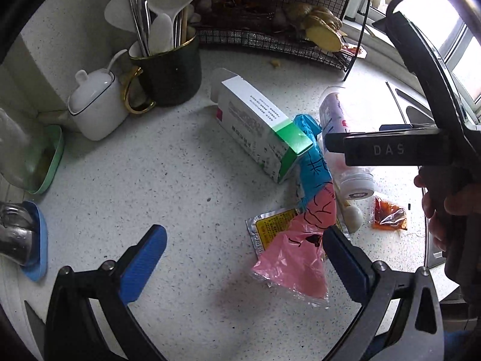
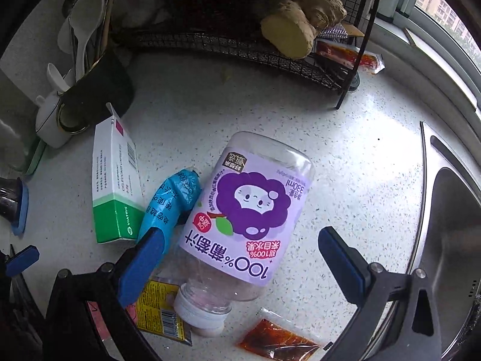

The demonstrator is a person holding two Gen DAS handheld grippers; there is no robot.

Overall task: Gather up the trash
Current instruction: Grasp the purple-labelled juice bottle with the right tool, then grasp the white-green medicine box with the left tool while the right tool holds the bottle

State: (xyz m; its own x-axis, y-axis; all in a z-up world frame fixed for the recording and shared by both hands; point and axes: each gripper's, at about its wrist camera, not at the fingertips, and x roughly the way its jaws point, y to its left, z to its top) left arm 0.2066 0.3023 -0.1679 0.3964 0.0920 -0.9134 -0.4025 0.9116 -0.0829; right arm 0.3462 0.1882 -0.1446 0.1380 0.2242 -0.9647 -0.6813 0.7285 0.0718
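On the speckled white worktop [image 2: 345, 156], seen from the right wrist and going left to right, a white-and-green cardboard medicine box [image 2: 115, 185] lies with its green end toward the camera, just beside a crumpled blue-and-pink plastic wrapper [image 2: 173, 203]. Next lies a clear plastic grape-juice bottle with a purple label [image 2: 249, 213], on its side, long axis running near to far, white cap nearest. The right tool [image 2: 240, 251] is spread wide around the bottle, gripping nothing; the left tool [image 1: 243, 254] hangs released over the wrapper's pink end.

Daylight from the window [image 1: 463, 60] glares at right; fisheye edges curve and darken.
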